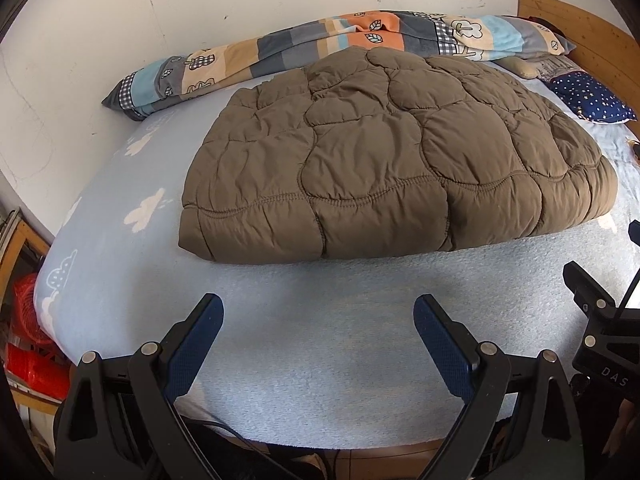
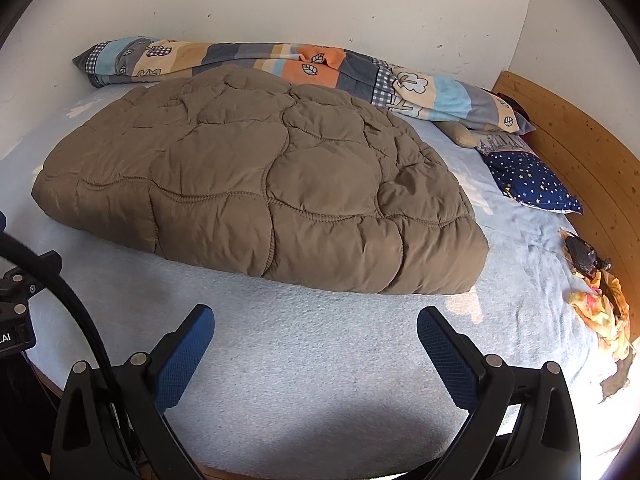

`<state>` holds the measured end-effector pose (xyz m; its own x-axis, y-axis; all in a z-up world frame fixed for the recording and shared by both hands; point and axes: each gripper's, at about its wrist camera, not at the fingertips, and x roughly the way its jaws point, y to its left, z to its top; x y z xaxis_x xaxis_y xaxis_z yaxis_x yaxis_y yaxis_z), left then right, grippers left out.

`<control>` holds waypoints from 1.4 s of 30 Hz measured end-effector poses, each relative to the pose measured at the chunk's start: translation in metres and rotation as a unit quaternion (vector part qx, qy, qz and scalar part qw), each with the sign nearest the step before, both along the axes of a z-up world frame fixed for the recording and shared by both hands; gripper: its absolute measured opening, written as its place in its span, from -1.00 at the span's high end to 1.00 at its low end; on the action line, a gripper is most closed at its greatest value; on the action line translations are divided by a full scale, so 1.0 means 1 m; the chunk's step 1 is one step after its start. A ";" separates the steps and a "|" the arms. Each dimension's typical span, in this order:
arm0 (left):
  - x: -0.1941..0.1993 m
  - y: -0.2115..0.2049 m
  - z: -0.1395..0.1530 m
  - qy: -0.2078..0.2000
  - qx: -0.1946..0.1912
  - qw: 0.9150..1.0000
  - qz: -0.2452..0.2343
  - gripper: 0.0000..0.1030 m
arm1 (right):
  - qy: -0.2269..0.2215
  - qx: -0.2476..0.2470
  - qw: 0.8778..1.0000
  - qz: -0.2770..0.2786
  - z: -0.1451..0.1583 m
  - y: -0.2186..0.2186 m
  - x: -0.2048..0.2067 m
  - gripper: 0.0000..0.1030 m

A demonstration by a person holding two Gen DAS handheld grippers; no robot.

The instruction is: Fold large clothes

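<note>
bare blue sheet (image 1: 320, 360) across lower centre open, brown quilt (image 1: 384, 168) fills middle, striped blanket (image 1: 320, 40) along wall behind, star pillow (image 2: 532, 184) right

Ahead of my two spread claws, left claw (image 1: 318, 316) and right claw (image 2: 316, 328), the folded quilted garment (image 1: 396, 152) lies on the bed (image 1: 320, 360), with the rolled blanket (image 1: 320, 44) behind it against the wall (image 1: 200, 0) and a small pillow (image 2: 532, 184) off to my right.
</note>
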<state>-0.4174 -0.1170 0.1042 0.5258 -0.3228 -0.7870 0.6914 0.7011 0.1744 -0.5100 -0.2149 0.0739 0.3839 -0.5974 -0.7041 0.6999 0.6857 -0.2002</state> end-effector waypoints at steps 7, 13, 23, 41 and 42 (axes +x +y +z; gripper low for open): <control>0.001 0.001 -0.001 0.001 0.000 1.000 0.003 -0.87 | 0.000 -0.004 1.000 0.003 0.000 0.002 0.002 -0.99; 0.001 0.001 -0.001 0.001 0.002 1.000 0.002 -0.87 | 0.000 -0.006 1.000 0.004 0.001 0.003 0.001 -0.99; 0.000 0.000 -0.003 -0.001 0.007 1.000 0.001 -0.87 | -0.004 -0.012 1.000 0.006 0.003 0.003 0.001 -0.99; 0.000 0.002 -0.003 -0.001 0.008 1.000 0.003 -0.87 | 0.002 -0.020 1.000 0.009 0.002 0.005 0.001 -0.99; 0.000 0.002 -0.003 -0.001 0.008 1.000 0.004 -0.87 | 0.003 -0.020 1.000 0.009 0.002 0.005 0.001 -0.99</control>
<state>-0.4179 -0.1150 0.1015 0.5292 -0.3065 -0.7912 0.6861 0.7032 0.1865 -0.5090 -0.2098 0.0761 0.3919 -0.6180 -0.6815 0.6858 0.6900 -0.2314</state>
